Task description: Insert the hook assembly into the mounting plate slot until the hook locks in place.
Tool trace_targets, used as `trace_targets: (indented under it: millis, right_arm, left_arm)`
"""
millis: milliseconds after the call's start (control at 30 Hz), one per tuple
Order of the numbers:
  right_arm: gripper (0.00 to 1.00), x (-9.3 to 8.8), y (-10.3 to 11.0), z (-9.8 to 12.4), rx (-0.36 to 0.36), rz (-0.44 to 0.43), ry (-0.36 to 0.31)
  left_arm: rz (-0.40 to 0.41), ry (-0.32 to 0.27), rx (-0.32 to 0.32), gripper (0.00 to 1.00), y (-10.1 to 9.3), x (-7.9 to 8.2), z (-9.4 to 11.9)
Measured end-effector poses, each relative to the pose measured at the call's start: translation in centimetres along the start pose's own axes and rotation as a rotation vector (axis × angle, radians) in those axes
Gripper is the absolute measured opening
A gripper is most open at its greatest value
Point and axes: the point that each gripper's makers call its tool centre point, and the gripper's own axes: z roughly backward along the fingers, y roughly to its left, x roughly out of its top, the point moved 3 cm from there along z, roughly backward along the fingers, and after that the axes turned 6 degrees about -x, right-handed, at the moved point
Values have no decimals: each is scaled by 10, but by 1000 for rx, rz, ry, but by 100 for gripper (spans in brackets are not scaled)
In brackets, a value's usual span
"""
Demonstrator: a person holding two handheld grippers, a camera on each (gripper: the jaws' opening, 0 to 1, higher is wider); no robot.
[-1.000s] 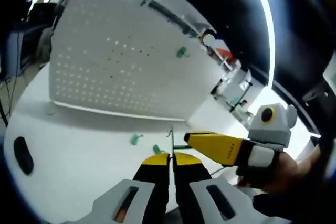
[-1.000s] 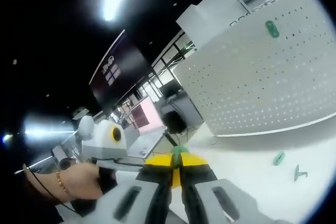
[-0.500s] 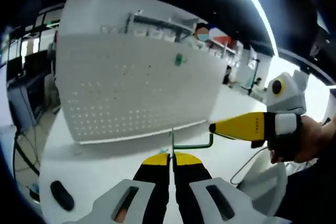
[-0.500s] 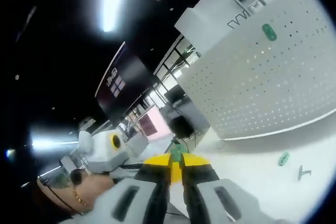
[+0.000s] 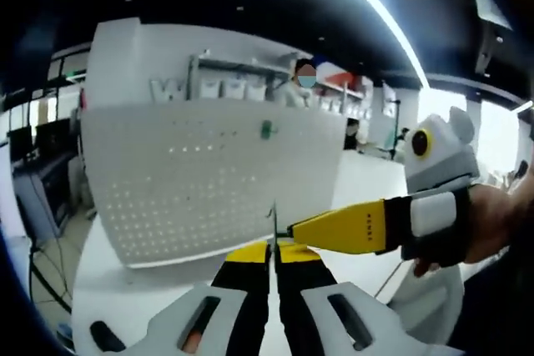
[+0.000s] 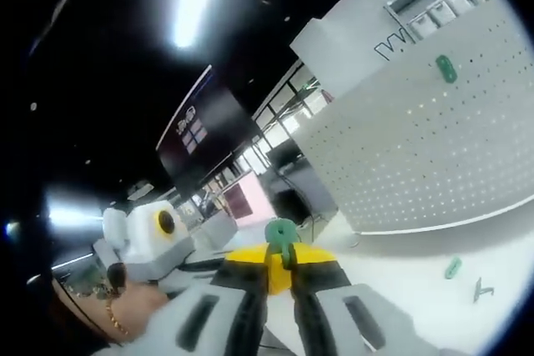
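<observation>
Two tools are seen closed, each clamped on a part. In the left gripper view the left tool [image 5: 273,249] is shut on the mounting plate [image 5: 272,223], which is seen edge-on as a thin upright strip rising from between the jaws. In the right gripper view the right tool [image 6: 282,252] is shut on the green hook assembly [image 6: 281,233], whose rounded head stands up above the jaw tips.

Half a second ago a green rod was visible bridging the gap between the right tool's yellow tip and the plate. Now that tip has been brought right up against the plate and the rod is hidden, so insertion is judged to be under way. Whether the hook has locked cannot be told.

Beyond the tools, a spare green piece [image 6: 452,268] and a small grey metal piece [image 6: 481,289] lie close together on the white worktop [image 6: 417,264]. Farthest off, a white pegboard [image 5: 209,181] stands upright with a green clip [image 5: 266,129] fixed near its top edge
</observation>
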Motion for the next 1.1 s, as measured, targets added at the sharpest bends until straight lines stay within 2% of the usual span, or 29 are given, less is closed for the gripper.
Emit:
trace_targets:
  millis: [100,167,300,400,700,833,900,1033,1067,1100]
  right_arm:
    - [4,3,1,1,-10,2,-6]
    - [2,6,1,0,-23,42,-7]
    - [1,5,3,-1,-35,84,2]
    - [1,3,2,-1,-34,100,5]
    - [0,-7,2,-3,-22,113,38]
    - [0,-7,2,-3,-19,105,39]
    - [0,-4,3,-3,-15,85,32]
    - [0,-3,5,-3,-13,109,37]
    - [0,-3,5,-3,-12,108,38]
    - [0,-4,5,-2,-14,102,37]
  left_arm:
    - [-6,-18,-8,1,-1,2,-1]
    - [45,-41,-17,1,-3,3,-3]
    - [-8,-20,1,1,-2,2,-6]
    - [-6,-6,-7,2,-2,1,-6]
    - [28,41,-18,2,1,-10,0]
    - [50,37,-30,3,2,-9,2]
    - [60,15,-39,3,2,-7,3]
    - [91,-2,-58,4,1,-6,4]
    - [88,-3,-63,4,1,-6,4]
    - [42,7,-88,4,-2,-7,4]
